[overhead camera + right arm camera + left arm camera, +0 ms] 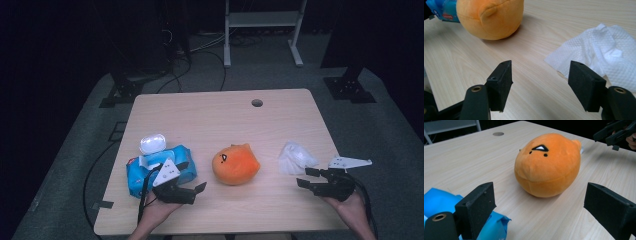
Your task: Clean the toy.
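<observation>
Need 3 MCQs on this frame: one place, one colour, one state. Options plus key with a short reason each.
1. What lies between the blue wipes pack and the white tissue?
A. a mug
B. the orange plush toy
C. a book

2. The wipes pack's open flip lid is:
A. white
B. red
C. green

3. The right tool is:
A. shut on the tissue
B. shut on the plush
C. open, holding nothing

Key: 1 B, the high view shows the plush mid-table between them. 2 A, the raised lid shows white. 3 C, the right gripper view shows its jaws apart over bare table.

Matt pale wood table [210, 115], fuzzy orange plush toy [547, 163], embossed white paper towel [604, 53]
</observation>
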{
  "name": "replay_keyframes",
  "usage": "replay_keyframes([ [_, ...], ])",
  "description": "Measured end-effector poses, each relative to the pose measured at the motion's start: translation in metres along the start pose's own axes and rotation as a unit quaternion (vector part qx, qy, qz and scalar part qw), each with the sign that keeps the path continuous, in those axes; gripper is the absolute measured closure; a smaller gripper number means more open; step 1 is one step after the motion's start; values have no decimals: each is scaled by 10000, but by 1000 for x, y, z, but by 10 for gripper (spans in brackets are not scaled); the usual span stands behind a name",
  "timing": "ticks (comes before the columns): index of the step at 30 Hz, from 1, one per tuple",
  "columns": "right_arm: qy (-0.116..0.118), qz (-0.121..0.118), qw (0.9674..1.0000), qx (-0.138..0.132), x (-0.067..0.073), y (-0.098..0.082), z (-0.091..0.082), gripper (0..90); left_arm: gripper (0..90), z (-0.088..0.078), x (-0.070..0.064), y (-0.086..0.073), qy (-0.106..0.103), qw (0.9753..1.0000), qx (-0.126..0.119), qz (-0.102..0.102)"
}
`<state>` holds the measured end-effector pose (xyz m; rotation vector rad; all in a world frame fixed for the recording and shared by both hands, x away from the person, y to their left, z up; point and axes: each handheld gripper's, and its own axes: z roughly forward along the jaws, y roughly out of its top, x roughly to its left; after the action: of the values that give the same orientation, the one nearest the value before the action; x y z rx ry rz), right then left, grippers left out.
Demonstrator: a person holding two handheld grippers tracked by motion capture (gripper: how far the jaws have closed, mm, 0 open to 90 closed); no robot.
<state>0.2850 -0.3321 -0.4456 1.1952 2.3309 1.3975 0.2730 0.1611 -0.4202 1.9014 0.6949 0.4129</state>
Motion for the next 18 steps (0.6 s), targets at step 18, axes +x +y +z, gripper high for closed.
replay_keyframes([
  [18,-11,-48,10000,-74,13,-14,1,293,68,-3,-4,-12,11,10000,-44,-67],
])
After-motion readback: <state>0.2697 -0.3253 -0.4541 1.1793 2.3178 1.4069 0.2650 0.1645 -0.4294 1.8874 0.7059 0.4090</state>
